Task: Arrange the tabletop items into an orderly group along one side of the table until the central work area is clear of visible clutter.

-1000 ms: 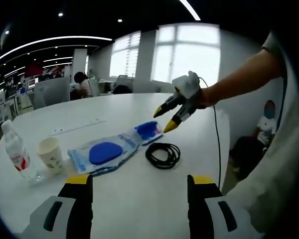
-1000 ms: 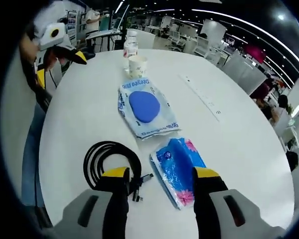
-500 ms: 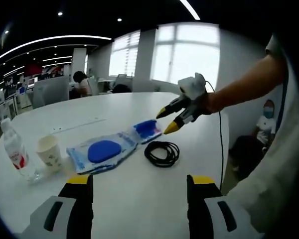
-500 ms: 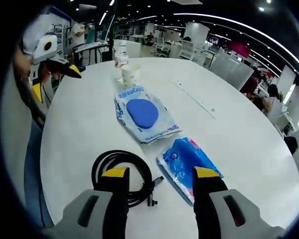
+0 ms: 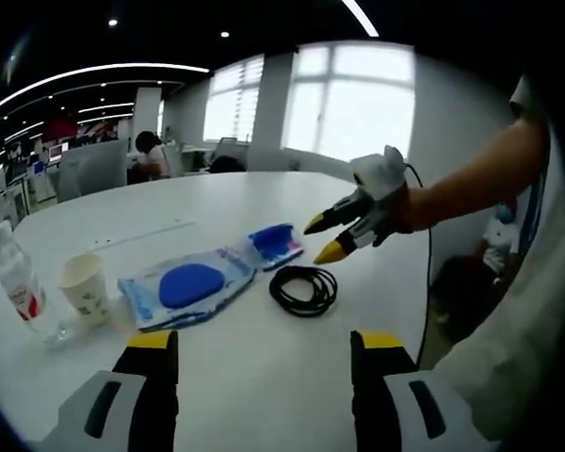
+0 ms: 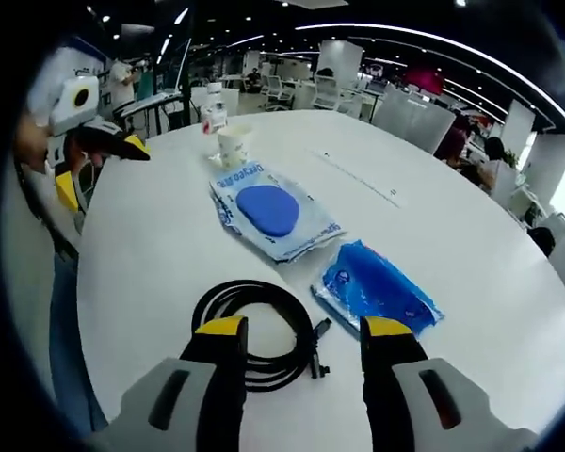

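On the white tabletop [image 6: 169, 235] lay a coiled black cable [image 6: 259, 331], two crinkly blue plastic packets [image 6: 268, 211] and a paper cup [image 6: 233, 146], both grippers [image 6: 299, 330] [image 5: 259, 341] empty, jaws apart.

Coiled cable [image 6: 260, 331] near edge hidden behind right tongs' jaw, print on wipes pack [image 6: 271, 213] too small

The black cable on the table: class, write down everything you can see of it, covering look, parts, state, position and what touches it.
The black cable is a thin, rubbery-looking cord wound into a loose, flat coil of several loops. It lies on the white table, with a connector end sticking out beside the coil. It sits just ahead of the right gripper, whose open jaws are near it without holding it. The blue tissue pack lies close beside it, apart. In the left gripper view the coil lies beside the larger wipes packet.
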Motion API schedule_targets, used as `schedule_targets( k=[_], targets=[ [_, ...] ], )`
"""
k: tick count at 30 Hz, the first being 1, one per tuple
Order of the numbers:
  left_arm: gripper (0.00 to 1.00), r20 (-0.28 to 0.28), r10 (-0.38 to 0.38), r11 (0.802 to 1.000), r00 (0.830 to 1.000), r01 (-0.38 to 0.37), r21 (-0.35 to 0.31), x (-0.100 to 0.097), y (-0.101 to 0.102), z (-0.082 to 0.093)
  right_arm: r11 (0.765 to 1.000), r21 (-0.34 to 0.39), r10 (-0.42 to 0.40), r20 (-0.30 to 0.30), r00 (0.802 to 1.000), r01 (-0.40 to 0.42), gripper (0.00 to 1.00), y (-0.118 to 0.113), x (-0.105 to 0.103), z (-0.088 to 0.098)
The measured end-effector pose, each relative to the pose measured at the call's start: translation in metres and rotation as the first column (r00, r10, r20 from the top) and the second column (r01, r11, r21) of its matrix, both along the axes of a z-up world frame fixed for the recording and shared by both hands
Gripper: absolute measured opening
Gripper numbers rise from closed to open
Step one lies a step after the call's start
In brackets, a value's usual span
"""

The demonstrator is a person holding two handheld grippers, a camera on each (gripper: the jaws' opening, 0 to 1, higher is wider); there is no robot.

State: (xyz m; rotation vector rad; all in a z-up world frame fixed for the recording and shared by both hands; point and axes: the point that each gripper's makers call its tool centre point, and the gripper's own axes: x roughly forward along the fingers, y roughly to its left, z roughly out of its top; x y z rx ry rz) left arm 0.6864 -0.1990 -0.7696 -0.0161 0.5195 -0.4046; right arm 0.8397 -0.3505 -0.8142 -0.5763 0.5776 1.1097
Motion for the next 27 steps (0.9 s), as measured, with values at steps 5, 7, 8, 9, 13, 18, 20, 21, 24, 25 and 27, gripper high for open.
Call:
schedule_targets(
  k=[5, 7, 8, 9, 13, 18, 20, 21, 24, 25, 27],
  targets=[
    [0.7, -0.016, -0.02, 1.0, 1.0, 0.02, 0.009, 0.004, -0.003, -0.004, 0.998, 0.014, -0.062, -0.023, 0.998, 0.062, 0.43, -0.006, -0.003, -0.007],
    [0.7, -0.018, -0.028, 1.0, 0.999, 0.028, 0.012, 0.007, -0.005, -0.006, 0.995, 0.025, -0.097, -0.04, 0.994, 0.098, 0.42, -0.008, -0.005, -0.009],
    [0.69, -0.02, -0.034, 0.999, 0.999, 0.034, 0.015, 0.009, -0.006, -0.006, 0.994, 0.026, -0.105, -0.045, 0.993, 0.107, 0.42, -0.009, -0.007, -0.009],
    [0.68, -0.022, -0.037, 0.999, 0.999, 0.038, 0.014, 0.01, -0.007, -0.007, 0.993, 0.026, -0.111, -0.046, 0.993, 0.113, 0.41, -0.01, -0.008, -0.01],
    [0.66, -0.028, -0.07, 0.997, 0.997, 0.07, 0.022, 0.018, -0.014, -0.008, 0.987, 0.034, -0.156, -0.06, 0.986, 0.158, 0.41, -0.013, -0.013, -0.015],
    [0.64, -0.038, -0.11, 0.993, 0.993, 0.111, 0.034, 0.028, -0.024, -0.012, 0.977, 0.034, -0.206, -0.085, 0.975, 0.209, 0.39, -0.015, -0.019, -0.019],
    [0.64, -0.044, -0.124, 0.991, 0.991, 0.126, 0.034, 0.032, -0.027, -0.014, 0.974, 0.033, -0.22, -0.091, 0.971, 0.223, 0.39, -0.016, -0.02, -0.02],
    [0.63, -0.047, -0.13, 0.991, 0.99, 0.132, 0.035, 0.034, -0.029, -0.014, 0.973, 0.034, -0.224, -0.097, 0.97, 0.228, 0.39, -0.015, -0.021, -0.021],
    [0.62, -0.058, -0.149, 0.987, 0.987, 0.152, 0.043, 0.042, -0.032, -0.018, 0.967, 0.04, -0.245, -0.106, 0.964, 0.25, 0.38, -0.016, -0.021, -0.022],
    [0.62, -0.06, -0.155, 0.987, 0.986, 0.158, 0.043, 0.045, -0.033, -0.02, 0.965, 0.041, -0.253, -0.113, 0.961, 0.259, 0.38, -0.016, -0.022, -0.023],
    [0.61, -0.063, -0.163, 0.985, 0.985, 0.166, 0.048, 0.049, -0.035, -0.021, 0.962, 0.042, -0.263, -0.118, 0.958, 0.269, 0.38, -0.016, -0.023, -0.024]
  ],
)
